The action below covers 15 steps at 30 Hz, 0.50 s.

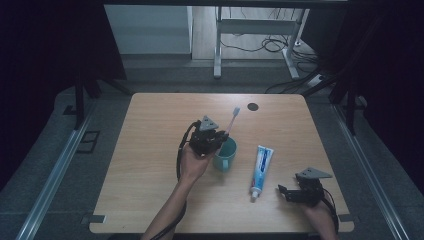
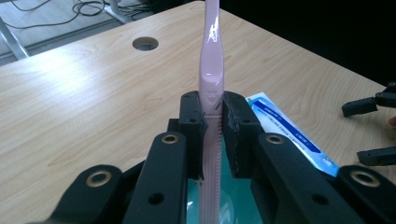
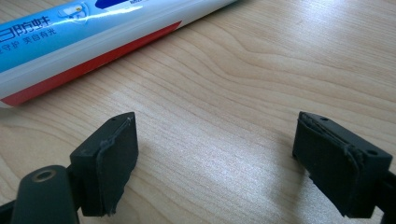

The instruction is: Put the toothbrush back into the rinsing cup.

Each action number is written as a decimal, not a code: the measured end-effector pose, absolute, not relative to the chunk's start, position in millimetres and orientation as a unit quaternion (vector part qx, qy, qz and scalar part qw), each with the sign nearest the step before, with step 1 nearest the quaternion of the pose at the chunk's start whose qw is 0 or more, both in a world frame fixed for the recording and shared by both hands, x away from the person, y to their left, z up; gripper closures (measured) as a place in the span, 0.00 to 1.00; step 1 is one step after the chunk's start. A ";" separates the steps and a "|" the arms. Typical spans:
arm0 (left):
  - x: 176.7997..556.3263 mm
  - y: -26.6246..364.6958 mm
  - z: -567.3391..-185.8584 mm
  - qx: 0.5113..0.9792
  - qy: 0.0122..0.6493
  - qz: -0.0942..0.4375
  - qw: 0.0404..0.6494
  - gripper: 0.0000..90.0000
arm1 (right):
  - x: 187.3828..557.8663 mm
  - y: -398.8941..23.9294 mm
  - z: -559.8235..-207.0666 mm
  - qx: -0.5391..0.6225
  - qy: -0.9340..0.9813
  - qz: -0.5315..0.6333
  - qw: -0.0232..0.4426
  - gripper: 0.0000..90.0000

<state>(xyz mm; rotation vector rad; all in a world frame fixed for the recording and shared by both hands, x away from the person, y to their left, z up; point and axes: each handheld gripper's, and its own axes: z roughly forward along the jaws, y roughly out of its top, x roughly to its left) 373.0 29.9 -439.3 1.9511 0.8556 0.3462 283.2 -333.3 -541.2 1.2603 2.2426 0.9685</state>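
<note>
Placing step under way: pink toothbrush [image 2: 210, 88] pinched at the handle between the pressed-in pads of the left gripper [image 2: 214, 112], held upright, lower end over the open teal mug [image 1: 226, 154]. Next, by judgement: lower straight into the mug, then ease the pinch off. Right gripper [image 3: 215, 154] spread wide, empty, low over the wooden table [image 1: 150, 150] just beside the toothpaste tube [image 1: 262, 169].

Middle of the high view: the left gripper [image 1: 216, 136] sits right above the mug [image 1: 225, 155], toothbrush [image 1: 232, 120] standing between its jaws, lower end down in the mug. Right of the mug lies the toothpaste tube [image 1: 261, 171] on the table [image 1: 150, 150], and the right gripper [image 1: 284, 192] sits lower right, just beside the tube's cap end.
</note>
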 end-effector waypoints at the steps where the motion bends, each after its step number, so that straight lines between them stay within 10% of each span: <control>1: 373.0 29.9 -440.8 0.797 0.350 0.141 0.471 0.88 | 283.2 -333.3 -541.2 0.450 0.800 0.346 0.195 0.16; 15: 374.0 25.0 -461.4 0.801 0.358 0.136 0.460 0.88 | 283.2 -333.2 -541.3 0.450 0.800 0.346 0.195 0.16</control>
